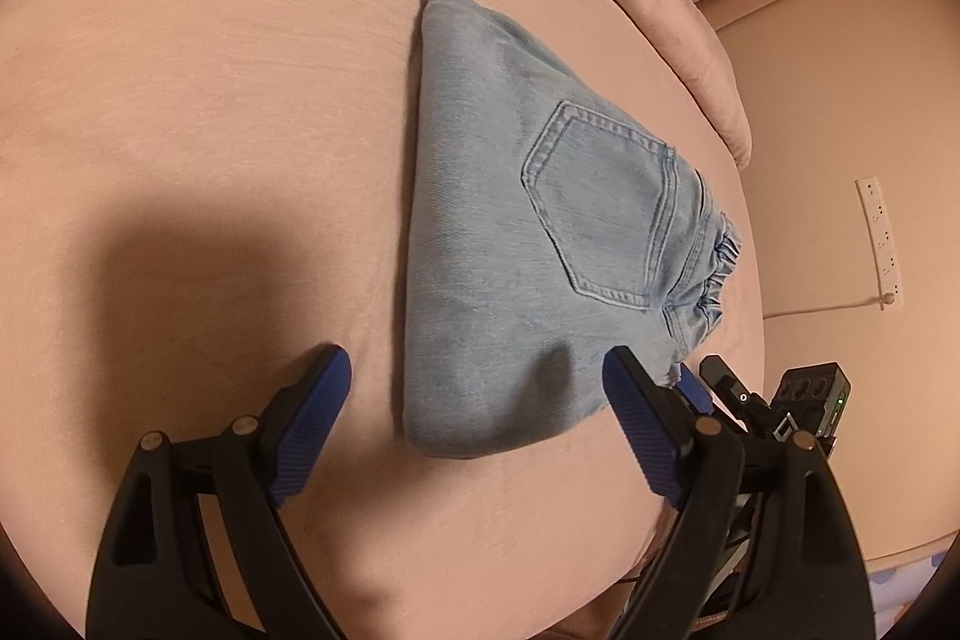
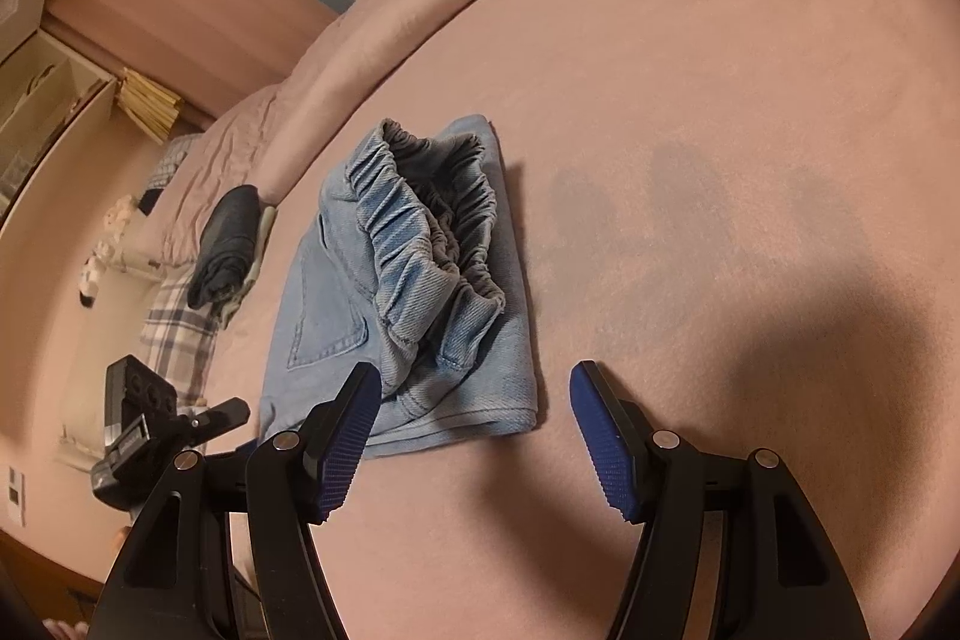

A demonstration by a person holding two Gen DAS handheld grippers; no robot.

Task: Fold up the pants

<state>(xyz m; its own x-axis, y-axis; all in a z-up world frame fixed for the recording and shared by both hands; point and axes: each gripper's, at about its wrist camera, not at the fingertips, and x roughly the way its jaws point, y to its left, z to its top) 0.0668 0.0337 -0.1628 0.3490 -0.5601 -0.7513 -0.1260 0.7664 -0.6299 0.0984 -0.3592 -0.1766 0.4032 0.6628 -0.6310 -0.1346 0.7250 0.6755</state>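
While folded pants lie on the pink bed, both grippers gape wide, empty.

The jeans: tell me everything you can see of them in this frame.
The jeans are light blue denim, folded into a compact bundle lying flat on the pink bedcover. A stitched back pocket faces up. The gathered elastic waistband sits on top at one end, gaping open and showing a grey inside. Neither the left gripper nor the right gripper holds them; both are open, their fingers close over the bundle's near edge. Whether a finger touches the cloth cannot be told.
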